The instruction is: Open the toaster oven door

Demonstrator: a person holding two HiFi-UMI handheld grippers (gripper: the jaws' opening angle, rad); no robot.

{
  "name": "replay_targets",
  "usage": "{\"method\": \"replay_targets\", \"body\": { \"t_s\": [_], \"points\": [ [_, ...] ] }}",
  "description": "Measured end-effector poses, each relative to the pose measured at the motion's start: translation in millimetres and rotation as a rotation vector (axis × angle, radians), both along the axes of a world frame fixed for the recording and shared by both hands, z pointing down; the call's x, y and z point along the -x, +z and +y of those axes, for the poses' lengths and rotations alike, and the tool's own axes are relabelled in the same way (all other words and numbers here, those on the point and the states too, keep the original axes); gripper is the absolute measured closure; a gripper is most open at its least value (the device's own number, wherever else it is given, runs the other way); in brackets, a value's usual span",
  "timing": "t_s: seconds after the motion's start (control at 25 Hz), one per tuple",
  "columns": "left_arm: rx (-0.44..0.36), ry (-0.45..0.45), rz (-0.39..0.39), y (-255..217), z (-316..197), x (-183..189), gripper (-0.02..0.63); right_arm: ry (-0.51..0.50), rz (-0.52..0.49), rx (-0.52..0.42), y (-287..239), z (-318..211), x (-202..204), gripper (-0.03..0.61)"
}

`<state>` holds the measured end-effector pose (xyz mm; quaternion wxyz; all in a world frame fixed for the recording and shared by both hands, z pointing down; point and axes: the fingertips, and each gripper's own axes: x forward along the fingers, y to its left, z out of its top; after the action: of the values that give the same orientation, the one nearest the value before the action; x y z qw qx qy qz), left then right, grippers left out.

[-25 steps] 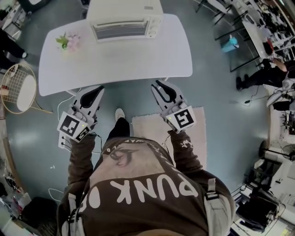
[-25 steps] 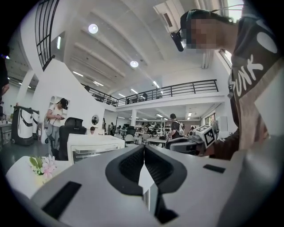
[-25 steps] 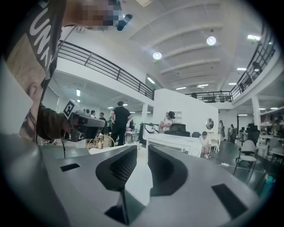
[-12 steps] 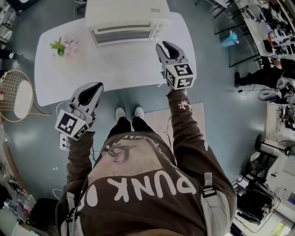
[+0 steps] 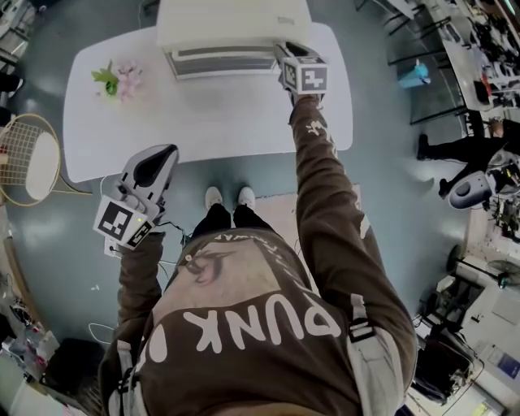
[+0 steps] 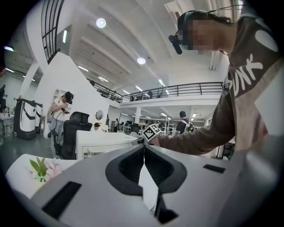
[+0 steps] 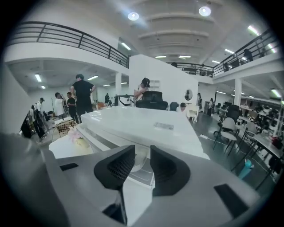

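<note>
White table (image 5: 203, 122) carrying a toaster oven (image 5: 227, 28), door shut.
Right gripper (image 5: 284, 54) at its front corner, jaws opening on nothing; left gripper (image 5: 165, 154) pinched closed.

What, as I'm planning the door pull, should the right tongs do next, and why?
Probably shift the right tongs left along the toaster oven front to the top edge of the door. They sit at the oven's right front corner, jaws opening with nothing gripped between them, and the door looks closed.
</note>
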<state>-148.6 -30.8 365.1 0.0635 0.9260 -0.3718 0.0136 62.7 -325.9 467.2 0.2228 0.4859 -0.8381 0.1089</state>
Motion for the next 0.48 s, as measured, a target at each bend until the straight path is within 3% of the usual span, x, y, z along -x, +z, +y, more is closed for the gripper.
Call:
{"method": "replay_targets", "body": {
  "t_s": [0.28, 0.48],
  "points": [
    [0.006, -0.021, -0.005, 4, -9, -4, 0.607, -0.001, -0.054, 0.085, 13, -4, -1, 0.485],
    [-0.002, -0.018, -0.005, -1, -13, -9, 0.607, -0.008, -0.049, 0.062, 11, 17, -4, 0.483]
  ]
}}
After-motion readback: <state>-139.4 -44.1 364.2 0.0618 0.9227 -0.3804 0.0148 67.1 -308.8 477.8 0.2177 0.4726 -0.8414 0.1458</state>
